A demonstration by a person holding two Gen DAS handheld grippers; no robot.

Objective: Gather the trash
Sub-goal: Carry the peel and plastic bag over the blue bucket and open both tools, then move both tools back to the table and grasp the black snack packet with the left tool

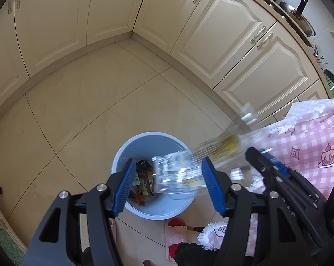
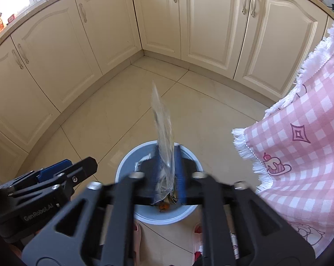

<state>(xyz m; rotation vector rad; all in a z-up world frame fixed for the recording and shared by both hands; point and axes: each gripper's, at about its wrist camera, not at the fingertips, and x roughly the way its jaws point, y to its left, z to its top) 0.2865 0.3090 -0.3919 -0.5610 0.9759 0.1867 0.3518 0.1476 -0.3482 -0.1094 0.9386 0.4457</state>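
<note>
Trash bin on floor, in front of corner cabinets. Wrappers in bin. Plastic bag between right claw pads, directly over bin. Left claw above bin too, left of right claw. Tablecloth hangs right of bin. Slippers on floor just below bin. Pots on tabletop above cabinets.

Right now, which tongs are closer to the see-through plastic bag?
Right. The plastic bag is between the open fingers of the right tongs. The left tongs are off to its side, not touching it.
</note>
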